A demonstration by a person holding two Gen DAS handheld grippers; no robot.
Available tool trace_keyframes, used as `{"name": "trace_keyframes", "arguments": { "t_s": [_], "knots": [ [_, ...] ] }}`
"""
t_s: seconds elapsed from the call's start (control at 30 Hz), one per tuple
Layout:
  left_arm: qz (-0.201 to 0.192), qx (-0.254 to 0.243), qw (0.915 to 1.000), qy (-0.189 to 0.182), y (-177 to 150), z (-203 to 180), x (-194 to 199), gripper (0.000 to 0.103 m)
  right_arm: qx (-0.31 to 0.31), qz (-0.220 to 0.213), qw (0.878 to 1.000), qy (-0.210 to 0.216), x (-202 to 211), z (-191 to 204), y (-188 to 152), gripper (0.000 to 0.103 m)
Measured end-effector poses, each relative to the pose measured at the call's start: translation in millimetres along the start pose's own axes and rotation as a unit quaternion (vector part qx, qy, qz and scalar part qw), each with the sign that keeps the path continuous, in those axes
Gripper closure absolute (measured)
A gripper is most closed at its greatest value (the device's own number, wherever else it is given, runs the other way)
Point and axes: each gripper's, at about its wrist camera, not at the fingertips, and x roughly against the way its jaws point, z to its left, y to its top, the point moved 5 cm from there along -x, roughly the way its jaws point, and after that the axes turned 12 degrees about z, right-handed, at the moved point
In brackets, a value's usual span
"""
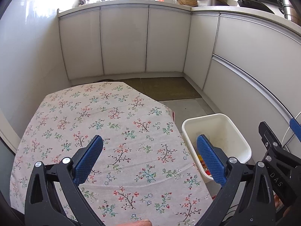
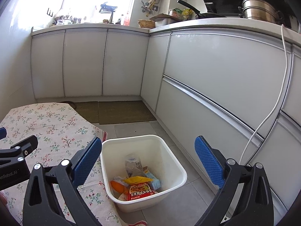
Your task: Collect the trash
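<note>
Both the left tongs point(image 1: 149, 160) and right tongs point(image 2: 148, 162) gape empty. The trash point(image 2: 138, 185), wrappers and a crumpled bottle, lies in the white bin point(image 2: 176, 162) on the floor beside the cloth-covered surface point(image 1: 94, 116). It looks light, crinkly and slippery; pinching a bunched fold would likely hold best.

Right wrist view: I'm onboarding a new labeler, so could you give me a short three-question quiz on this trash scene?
1. True or false: the white bin stands on the floor beside the table.
2. Multiple choice: the right gripper is A) shut on a wrapper, B) open and empty, C) shut and empty.
3. Fill in: the red snack packet lies inside the ____.

Key: 1 true; 2 B; 3 bin.
</note>
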Motion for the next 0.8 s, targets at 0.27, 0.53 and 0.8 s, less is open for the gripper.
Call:
{"name": "trace_keyframes", "arguments": {
  "t_s": [0.27, 0.53, 0.8],
  "knots": [
    [-0.006, -0.005, 0.9999, -0.011, -0.3, -1.3, -0.4, 0.012, 0.002, 0.005, 1.0, 0.002, -1.8, -0.6, -0.3, 0.007],
    [-0.015, -0.011, 0.9995, -0.027, -1.6, -1.5, 1.5, 0.024, 0.003, 0.01, 1.0, 0.004, -3.3, -0.4, -2.6, 0.007],
    [-0.017, -0.012, 0.9995, -0.025, -1.9, -4.2, 1.9, 0.023, 0.0, 0.008, 1.0, 0.008, -2.6, -1.6, -2.7, 0.007]
  ]
}}
